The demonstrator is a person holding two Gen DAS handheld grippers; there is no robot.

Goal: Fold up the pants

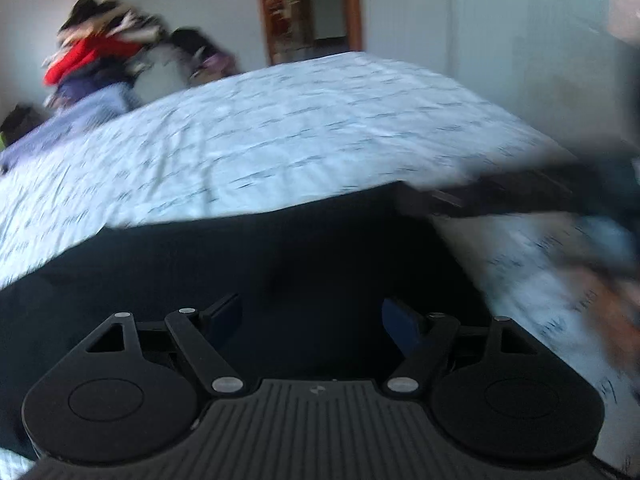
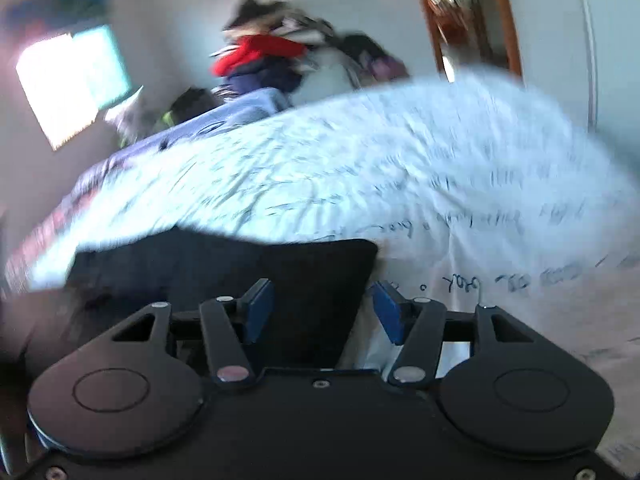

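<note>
Dark navy pants (image 1: 248,256) lie flat on a bed with a white sheet printed with black script (image 1: 304,120). My left gripper (image 1: 312,316) is open, its blue-padded fingers spread just above the pants' near part. In the right wrist view the pants (image 2: 224,268) lie at the near edge of the bed, their right edge running between my fingers. My right gripper (image 2: 322,308) is open over that edge, the left finger over the dark cloth and the right finger over the sheet (image 2: 440,168). Both views are motion-blurred.
A pile of clothes with a red garment (image 1: 92,56) is heaped at the far end of the bed, also in the right wrist view (image 2: 260,56). A wooden door frame (image 1: 308,8) is behind. A bright window (image 2: 72,84) is at left. A dark blurred object (image 1: 532,192) reaches in from the right.
</note>
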